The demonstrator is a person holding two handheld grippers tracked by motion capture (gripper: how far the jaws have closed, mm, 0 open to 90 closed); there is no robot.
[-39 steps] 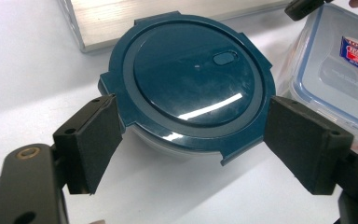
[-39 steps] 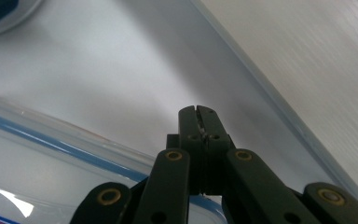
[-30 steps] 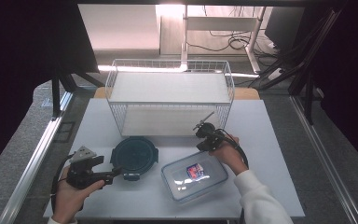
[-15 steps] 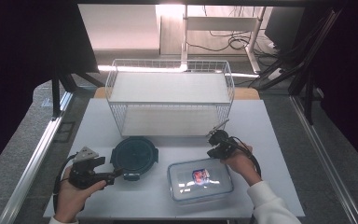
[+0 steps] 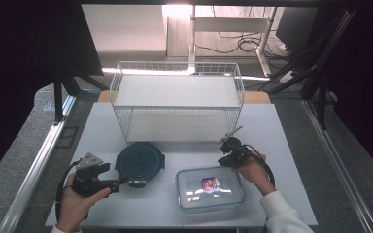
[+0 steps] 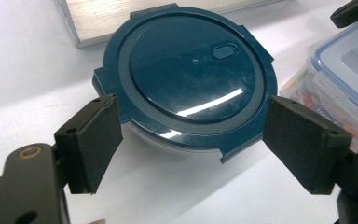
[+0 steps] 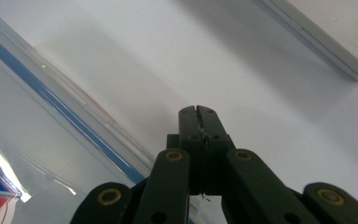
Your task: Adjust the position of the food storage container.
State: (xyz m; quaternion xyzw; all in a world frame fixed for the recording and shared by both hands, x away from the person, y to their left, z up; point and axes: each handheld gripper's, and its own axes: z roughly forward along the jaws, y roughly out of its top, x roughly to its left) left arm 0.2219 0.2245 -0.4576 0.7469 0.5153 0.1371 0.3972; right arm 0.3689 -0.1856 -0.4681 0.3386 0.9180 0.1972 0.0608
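Standing beside the table, I see the person's left gripper held low with its jaws spread wide, the round dark-blue container sitting straight ahead of the fingers and partly between them. In the left gripper view the two pads flank the near edge of its lid without touching it, one at each side, so the container lies just forward of the opening. It is round, with no long axis to line up on; only the small tabs on the lid's rim break the circle. The right gripper has its jaws pressed together on nothing, tips pointing away over bare white table, with the clear rectangular box just beside and below the fingers, its long side running across the table. The wire basket stands well beyond both. To my eye the left hand is plainly the nearer to the round container, and a short push forward would probably put the pads on either side of its body, ready to close.
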